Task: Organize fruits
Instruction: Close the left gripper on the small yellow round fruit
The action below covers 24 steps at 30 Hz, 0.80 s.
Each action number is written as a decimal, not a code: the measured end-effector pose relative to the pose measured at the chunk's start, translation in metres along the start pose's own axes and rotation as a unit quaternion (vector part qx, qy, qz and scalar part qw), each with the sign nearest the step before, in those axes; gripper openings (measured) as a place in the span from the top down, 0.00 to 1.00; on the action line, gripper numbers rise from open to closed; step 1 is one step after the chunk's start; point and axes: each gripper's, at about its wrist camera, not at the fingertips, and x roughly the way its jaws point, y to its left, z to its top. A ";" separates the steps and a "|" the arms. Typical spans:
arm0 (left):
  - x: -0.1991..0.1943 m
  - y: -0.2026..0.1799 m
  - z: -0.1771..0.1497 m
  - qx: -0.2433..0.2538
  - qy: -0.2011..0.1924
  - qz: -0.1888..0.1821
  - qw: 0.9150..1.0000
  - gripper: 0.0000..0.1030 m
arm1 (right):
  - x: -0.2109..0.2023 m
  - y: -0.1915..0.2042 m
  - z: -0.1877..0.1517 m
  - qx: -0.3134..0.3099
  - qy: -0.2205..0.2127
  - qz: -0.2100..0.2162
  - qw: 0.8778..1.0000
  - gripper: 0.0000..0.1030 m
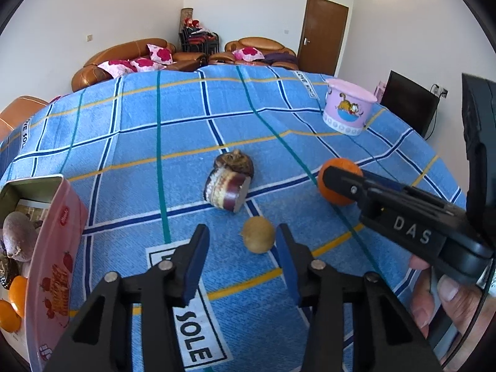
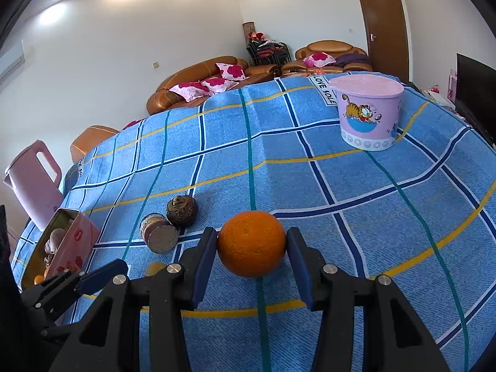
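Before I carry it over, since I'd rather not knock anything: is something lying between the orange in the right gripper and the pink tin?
Yes. The small can on its side and the dark round fruit touching it lie on the cloth between the orange and the pink tin. The left gripper also sits that way.

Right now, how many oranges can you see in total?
3, perhaps more hidden. One orange sits between the fingers of the right gripper on the blue cloth. Two more oranges lie inside the pink tin at the left.
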 end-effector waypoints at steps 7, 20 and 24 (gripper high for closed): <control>0.011 -0.005 0.001 0.004 0.026 -0.006 1.000 0.57 | 0.001 0.004 0.000 -0.009 0.000 -0.005 1.000 0.53; 0.008 0.009 -0.001 -0.030 0.023 -0.025 0.999 0.74 | 0.003 0.007 0.000 -0.018 0.003 0.003 1.000 0.53; 0.003 0.009 0.000 -0.030 0.009 -0.016 0.999 0.74 | 0.002 0.009 -0.001 -0.024 0.001 0.004 1.000 0.53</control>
